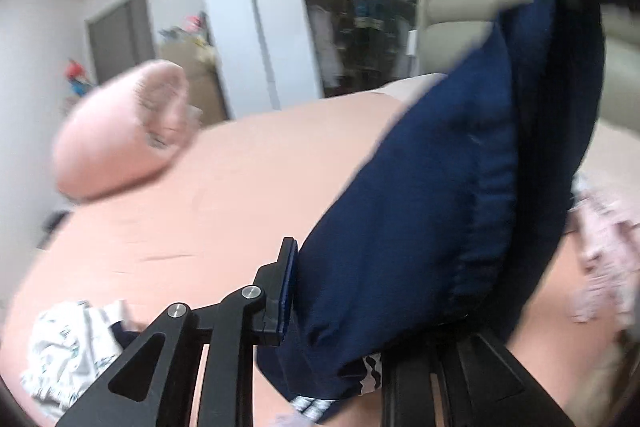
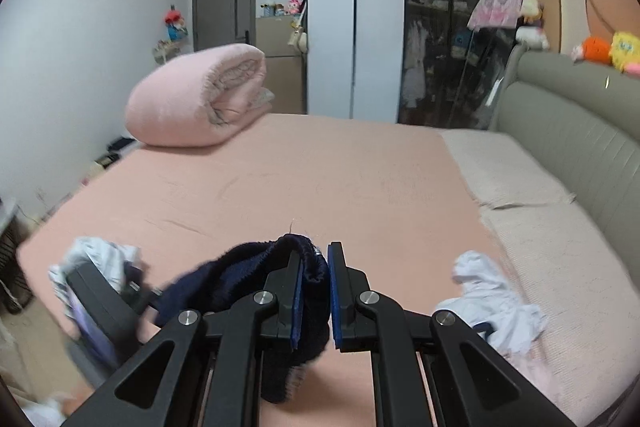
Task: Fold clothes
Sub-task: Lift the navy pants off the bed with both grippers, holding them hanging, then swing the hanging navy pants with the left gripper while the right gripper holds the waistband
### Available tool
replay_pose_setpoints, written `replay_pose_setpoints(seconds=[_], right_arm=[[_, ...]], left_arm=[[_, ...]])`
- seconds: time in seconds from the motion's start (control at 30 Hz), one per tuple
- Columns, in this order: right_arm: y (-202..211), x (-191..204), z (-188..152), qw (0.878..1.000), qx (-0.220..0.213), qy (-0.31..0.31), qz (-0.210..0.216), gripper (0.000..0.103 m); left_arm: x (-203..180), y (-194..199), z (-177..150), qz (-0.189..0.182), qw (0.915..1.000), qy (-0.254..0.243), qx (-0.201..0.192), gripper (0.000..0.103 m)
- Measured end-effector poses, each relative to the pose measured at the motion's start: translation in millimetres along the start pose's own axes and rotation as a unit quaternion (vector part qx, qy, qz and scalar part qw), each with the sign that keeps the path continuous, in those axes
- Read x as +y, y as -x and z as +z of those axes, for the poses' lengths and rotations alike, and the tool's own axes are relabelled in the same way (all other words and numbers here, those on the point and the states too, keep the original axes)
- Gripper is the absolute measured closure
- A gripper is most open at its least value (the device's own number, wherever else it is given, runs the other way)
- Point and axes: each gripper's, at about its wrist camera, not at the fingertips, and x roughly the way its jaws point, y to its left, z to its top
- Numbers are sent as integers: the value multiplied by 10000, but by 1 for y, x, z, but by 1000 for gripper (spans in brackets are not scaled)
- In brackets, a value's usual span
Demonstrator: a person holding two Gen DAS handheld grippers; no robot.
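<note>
Your right gripper (image 2: 314, 291) was clamped on a bunched fold of the navy garment (image 2: 248, 275), soft and ribbed at its edge. Your left gripper (image 1: 340, 291) also pinched it, the cloth rising in a smooth, taut sheet that hid the right-hand finger. The garment hung just above the peach bedsheet (image 2: 320, 179). A rolled pink blanket (image 2: 196, 99) lay far off, a grey padded headboard (image 2: 568, 123) beside. Crumpled white clothes (image 2: 492, 299) were blurred.

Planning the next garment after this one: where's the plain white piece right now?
In the right wrist view the white garment lies crumpled on the pink bed at lower right, just right of the right gripper, near the grey headboard.
</note>
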Motion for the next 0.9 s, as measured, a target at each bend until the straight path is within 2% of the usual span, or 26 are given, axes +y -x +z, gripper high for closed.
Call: replay_pose_setpoints(seconds=[0.07,0.23,0.3,0.37,0.47,0.57,0.77,0.9], right_arm=[[1,0,-3,9998,-43,92,-187,95],[-3,-1,1,9998,-43,138,-96,95],[-11,0,5,9996,-52,234,-162,95],[-18,1,9,9991,-58,340,-242,95],[-35,3,14,9969,-50,609,-499,95],[-47,1,24,9971,-95,629,-413,95],[-54,6,48,9935,-502,890,-506,95],[-53,20,49,9855,-763,1356,-678,95]], left_arm=[[11,6,7,-405,9991,56,141,85],[31,7,17,-1002,9942,163,354,84],[45,-2,49,-1269,9904,237,486,85],[45,-16,59,-1493,9868,201,592,85],[50,-33,71,-1364,9879,-51,738,84],[50,-41,78,-1194,9886,-245,882,85],[69,-72,128,-959,9917,-355,778,85],[73,-66,132,-838,9928,-602,611,85]])
